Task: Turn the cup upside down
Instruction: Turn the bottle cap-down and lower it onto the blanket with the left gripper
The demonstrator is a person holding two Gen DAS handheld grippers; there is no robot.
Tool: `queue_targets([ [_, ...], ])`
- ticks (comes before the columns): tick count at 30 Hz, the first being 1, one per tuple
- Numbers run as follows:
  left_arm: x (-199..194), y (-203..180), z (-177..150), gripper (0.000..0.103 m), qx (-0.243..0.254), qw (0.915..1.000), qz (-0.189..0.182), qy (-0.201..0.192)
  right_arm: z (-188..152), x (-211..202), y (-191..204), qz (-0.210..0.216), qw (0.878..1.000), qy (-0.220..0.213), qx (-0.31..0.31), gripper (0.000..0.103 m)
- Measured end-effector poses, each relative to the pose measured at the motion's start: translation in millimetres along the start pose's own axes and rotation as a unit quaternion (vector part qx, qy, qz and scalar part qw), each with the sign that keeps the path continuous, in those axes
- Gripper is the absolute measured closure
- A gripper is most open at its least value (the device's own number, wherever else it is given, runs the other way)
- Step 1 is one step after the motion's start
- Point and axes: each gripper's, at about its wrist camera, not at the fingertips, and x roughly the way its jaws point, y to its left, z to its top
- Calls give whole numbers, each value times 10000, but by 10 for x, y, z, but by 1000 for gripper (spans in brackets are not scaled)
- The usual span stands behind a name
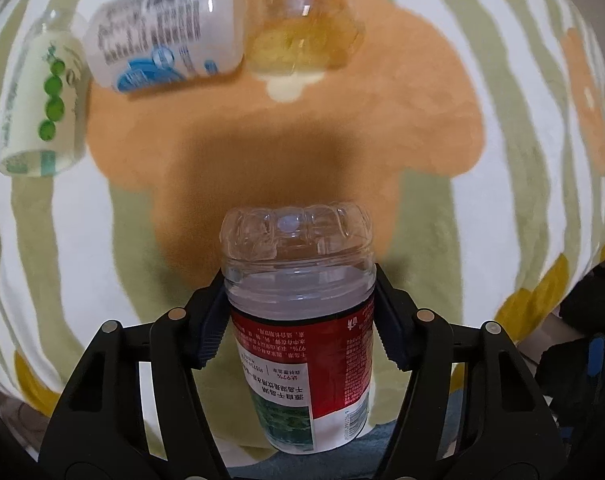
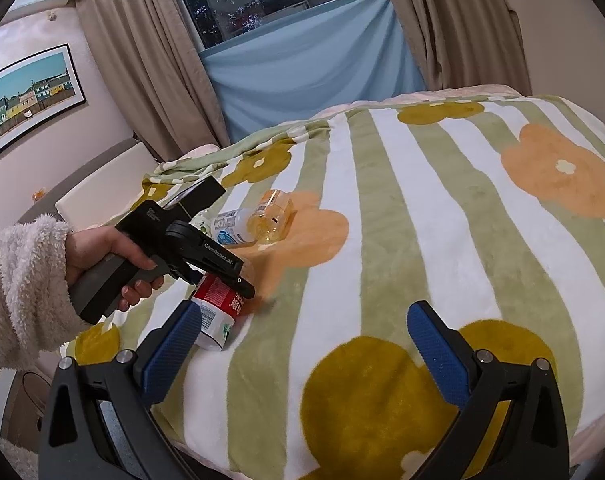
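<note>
Between the left claw's (image 1: 298, 320) fingers, a clear cup (image 1: 302, 320) with a red label sits gripped around its middle, bottom pointing forward away from the claw, low over the blanket (image 2: 382, 220). Beyond and rightward, the right claw (image 2: 306, 344) hangs open, holding nothing.

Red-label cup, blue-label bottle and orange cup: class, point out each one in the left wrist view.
Red-label cup (image 1: 302, 340): left wrist view, on its red label band.
Blue-label bottle (image 1: 162, 32): left wrist view, on its printed white side.
Orange cup (image 1: 306, 40): left wrist view, on its clear yellowish wall.
</note>
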Motion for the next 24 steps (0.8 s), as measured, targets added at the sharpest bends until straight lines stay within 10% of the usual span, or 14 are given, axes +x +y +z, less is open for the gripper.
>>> queue_targets([
  [6, -694, 69, -413, 42, 449, 9789, -852, -1804, 89, -28, 133, 48, 9997, -145, -190, 0],
  [11, -852, 101, -1218, 42, 684, 8954, -437, -4379, 76, 31, 301, 5, 9988, -222, -428, 0],
  [17, -533, -110, -1628, 42, 522, 8191, 39, -5712, -23, 86, 431, 174, 9987, -198, -429, 0],
  [19, -471, -125, -1472, 42, 548, 8156, 216, -5756, -54, 78, 468, 181, 9984, -176, -502, 0],
  [24, -283, -107, -1247, 42, 566, 8399, 270, -5390, -92, 67, 468, 173, 9984, -161, -505, 0],
])
